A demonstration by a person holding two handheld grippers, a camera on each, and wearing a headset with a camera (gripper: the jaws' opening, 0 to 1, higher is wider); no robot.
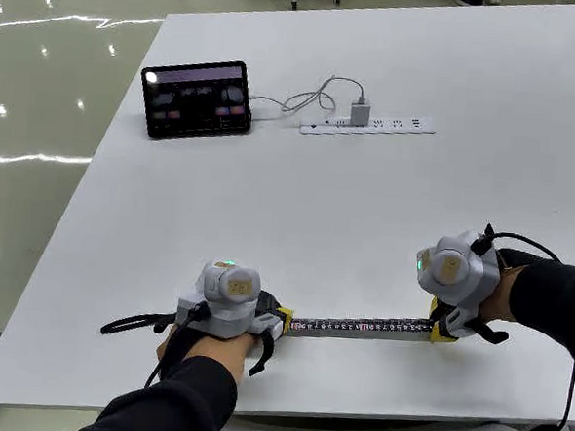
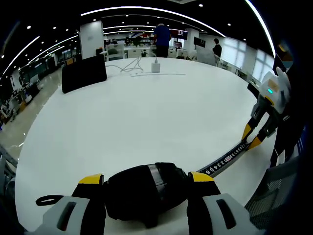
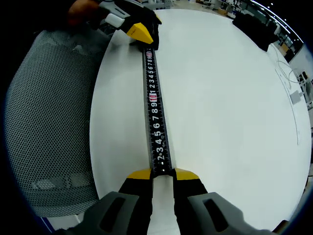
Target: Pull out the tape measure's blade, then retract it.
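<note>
Black plastic tape measure (image 2: pixel 146 191), smooth matt white table (image 1: pixel 365 230), glossy floor (image 1: pixel 43 64)

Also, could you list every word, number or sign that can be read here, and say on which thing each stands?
"2 3 4 5 6 7 8 9" on the blade, from its near end in the right gripper view.
Red mark after that 9: too blurred to read.
"1 2 3 4 5 6 7 8 9" further along the blade, smaller.
Screen of the tablet: text too small to read.
On the power strip and the black case: nothing readable.
</note>
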